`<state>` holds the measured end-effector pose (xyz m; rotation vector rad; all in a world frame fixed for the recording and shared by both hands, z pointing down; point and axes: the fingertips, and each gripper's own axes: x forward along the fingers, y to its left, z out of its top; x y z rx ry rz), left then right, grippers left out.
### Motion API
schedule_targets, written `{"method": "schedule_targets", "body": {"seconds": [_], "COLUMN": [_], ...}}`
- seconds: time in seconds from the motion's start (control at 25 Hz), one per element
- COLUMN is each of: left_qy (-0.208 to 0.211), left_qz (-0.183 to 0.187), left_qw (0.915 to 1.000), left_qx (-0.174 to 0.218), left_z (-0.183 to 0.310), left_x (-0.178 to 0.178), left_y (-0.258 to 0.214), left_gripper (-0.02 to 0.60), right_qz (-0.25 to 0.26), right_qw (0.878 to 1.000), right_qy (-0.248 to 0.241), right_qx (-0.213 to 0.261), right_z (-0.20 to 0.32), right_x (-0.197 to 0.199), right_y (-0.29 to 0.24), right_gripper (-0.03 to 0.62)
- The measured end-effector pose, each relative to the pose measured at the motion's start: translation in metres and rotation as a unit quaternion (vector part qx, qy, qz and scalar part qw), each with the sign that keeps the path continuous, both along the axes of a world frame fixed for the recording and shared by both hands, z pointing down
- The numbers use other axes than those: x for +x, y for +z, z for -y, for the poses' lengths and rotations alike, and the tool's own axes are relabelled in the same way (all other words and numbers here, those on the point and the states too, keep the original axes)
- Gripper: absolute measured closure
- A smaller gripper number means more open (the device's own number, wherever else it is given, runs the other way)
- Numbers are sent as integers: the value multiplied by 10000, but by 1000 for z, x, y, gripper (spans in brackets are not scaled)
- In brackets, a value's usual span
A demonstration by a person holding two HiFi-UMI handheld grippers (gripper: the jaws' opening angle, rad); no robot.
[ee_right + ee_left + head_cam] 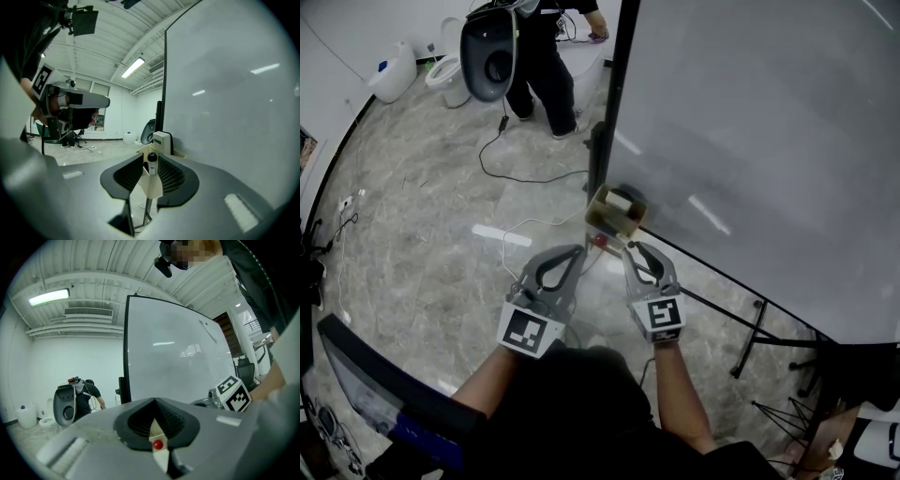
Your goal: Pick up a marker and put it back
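Observation:
A cardboard tray (614,214) hangs at the whiteboard's lower left corner. In the right gripper view a black-capped marker (152,161) stands upright in a cream holder (151,183), between the fingers of my right gripper (151,157). The jaws stand apart and the pads do not press on the marker. In the head view the right gripper (637,249) reaches just under the tray. My left gripper (578,249) sits beside it, its tips together and empty. A red cap (600,241) shows past its tips and appears through the jaw gap as a red cap (158,445).
The large whiteboard (750,141) fills the right, on a black stand with legs (759,328) on the floor. A person (546,66) stands at the back beside a grey shell-shaped object (487,52). Cables (516,173) trail over the marble floor. A white jug (394,70) stands far left.

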<state>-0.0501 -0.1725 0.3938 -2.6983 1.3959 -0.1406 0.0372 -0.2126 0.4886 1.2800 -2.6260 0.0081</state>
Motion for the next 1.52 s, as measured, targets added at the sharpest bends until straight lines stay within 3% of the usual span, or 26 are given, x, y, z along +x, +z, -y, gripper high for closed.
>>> {"method": "schedule_targets", "body": {"seconds": [0.64,1.04,1.52], "left_qy": [317,601,805], "left_qz": [-146,-185,-213], "left_qw": [9992,9978,9962], "left_qx": [188,198,252], "left_z": [-23,-30,-41], "left_x": [11,26,38], "left_y": [-16,-17,-21], "left_gripper": [577,577,577], "right_qz": [305,677,910], "right_qw": [9981,9923,9867], "right_qy": [352,796,1046], "right_qx": [408,662,853], "right_z": [-39,-69,-109], "right_x": [18,51,71], "right_y": [-49,-81,-110], "right_gripper": [490,585,586]}}
